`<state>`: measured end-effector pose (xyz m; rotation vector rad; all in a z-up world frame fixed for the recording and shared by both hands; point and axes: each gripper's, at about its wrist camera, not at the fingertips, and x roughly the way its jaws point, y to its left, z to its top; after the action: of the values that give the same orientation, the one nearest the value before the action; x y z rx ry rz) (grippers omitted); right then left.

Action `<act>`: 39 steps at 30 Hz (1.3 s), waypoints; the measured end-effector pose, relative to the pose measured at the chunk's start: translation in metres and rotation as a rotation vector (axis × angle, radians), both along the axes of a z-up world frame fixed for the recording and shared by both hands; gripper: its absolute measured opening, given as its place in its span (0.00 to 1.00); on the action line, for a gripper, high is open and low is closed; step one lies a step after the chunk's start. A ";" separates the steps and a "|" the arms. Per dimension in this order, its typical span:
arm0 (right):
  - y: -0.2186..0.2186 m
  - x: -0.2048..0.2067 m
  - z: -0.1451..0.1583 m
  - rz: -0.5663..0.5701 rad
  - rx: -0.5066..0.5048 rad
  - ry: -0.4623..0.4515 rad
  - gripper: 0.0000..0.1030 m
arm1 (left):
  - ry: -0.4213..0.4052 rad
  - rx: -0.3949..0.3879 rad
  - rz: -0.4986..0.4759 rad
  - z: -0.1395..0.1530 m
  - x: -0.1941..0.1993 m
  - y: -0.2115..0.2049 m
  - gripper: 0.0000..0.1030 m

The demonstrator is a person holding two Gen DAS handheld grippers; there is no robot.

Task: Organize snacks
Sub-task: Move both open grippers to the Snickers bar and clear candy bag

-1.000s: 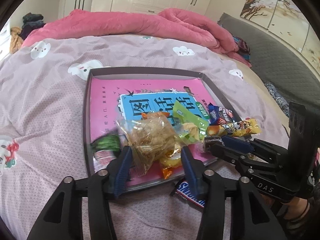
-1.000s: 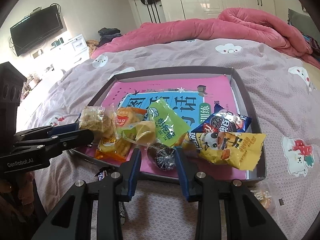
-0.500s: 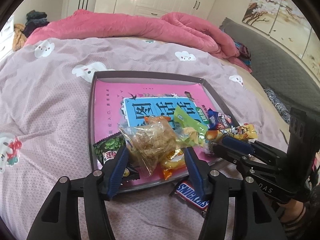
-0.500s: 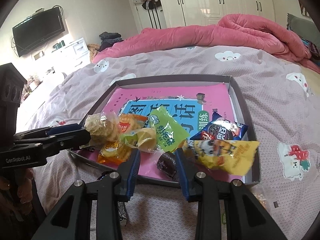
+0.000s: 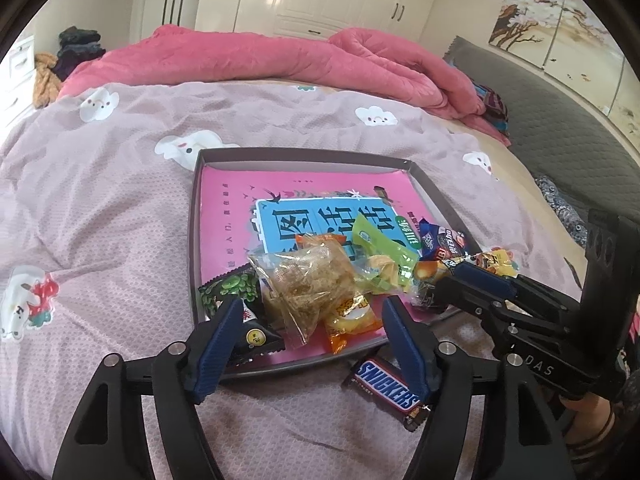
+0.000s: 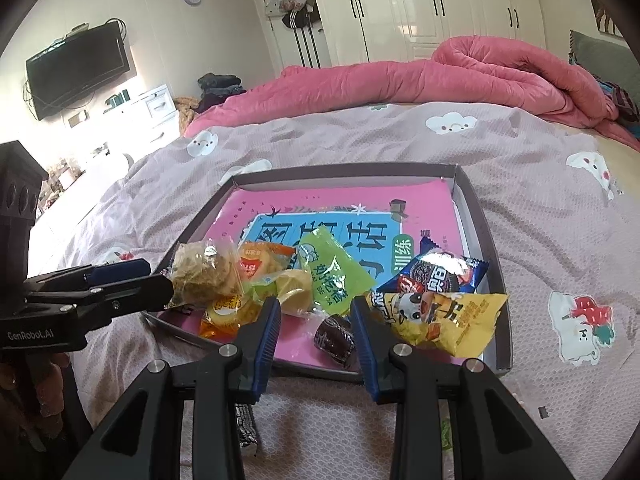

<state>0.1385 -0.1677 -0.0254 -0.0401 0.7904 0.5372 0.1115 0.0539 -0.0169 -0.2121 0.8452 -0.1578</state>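
Observation:
A dark shallow tray [image 5: 304, 156] with a pink and blue printed sheet inside lies on the bed. At its near end is a pile of snacks: a clear bag of brown pieces [image 5: 308, 280], a green pea packet [image 5: 232, 292], an orange packet [image 5: 348, 316], a green packet [image 6: 336, 276], a blue cookie packet [image 6: 440, 272] and a yellow packet [image 6: 444, 316]. My left gripper [image 5: 312, 320] is opening, its pads apart from the clear bag lying between them. My right gripper [image 6: 314, 320] is opening slightly around a dark wrapped candy [image 6: 334, 334] resting on the tray [image 6: 344, 168].
A Snickers bar [image 5: 390, 386] lies on the purple bedsheet just outside the tray's near edge, under my left gripper's right finger. Another dark bar [image 6: 246, 428] lies on the sheet below my right gripper. A pink quilt [image 5: 280, 60] is heaped at the far side.
My left jaws have spread and let go of the clear bag, which now rests on the pile. The green pea packet has settled at the tray's near left. The dark candy has dropped onto the tray.

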 end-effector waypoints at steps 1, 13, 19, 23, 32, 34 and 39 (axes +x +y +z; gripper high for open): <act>0.000 -0.001 0.001 -0.001 0.002 -0.002 0.40 | 0.001 0.001 0.001 0.000 -0.001 0.000 0.73; -0.003 -0.009 0.011 -0.003 -0.004 -0.053 0.56 | -0.021 0.022 0.021 0.009 -0.010 -0.003 0.77; -0.008 -0.018 0.023 -0.002 -0.013 -0.114 0.58 | -0.027 0.018 0.024 0.015 -0.015 -0.005 0.79; -0.015 -0.025 0.031 -0.005 -0.019 -0.153 0.63 | -0.017 0.001 0.020 0.016 -0.019 -0.008 0.79; -0.050 -0.035 0.046 -0.091 -0.007 -0.183 0.68 | 0.052 -0.047 -0.001 0.007 -0.028 -0.025 0.79; -0.062 -0.036 0.048 -0.126 0.005 -0.174 0.69 | 0.088 -0.068 0.003 0.000 -0.028 -0.031 0.79; -0.099 -0.037 0.045 -0.240 0.018 -0.114 0.71 | 0.178 -0.109 0.028 -0.021 -0.028 -0.041 0.79</act>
<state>0.1016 -0.2665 0.0199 0.0401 0.6677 0.3113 0.0840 0.0127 -0.0383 -0.3435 1.0114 -0.1606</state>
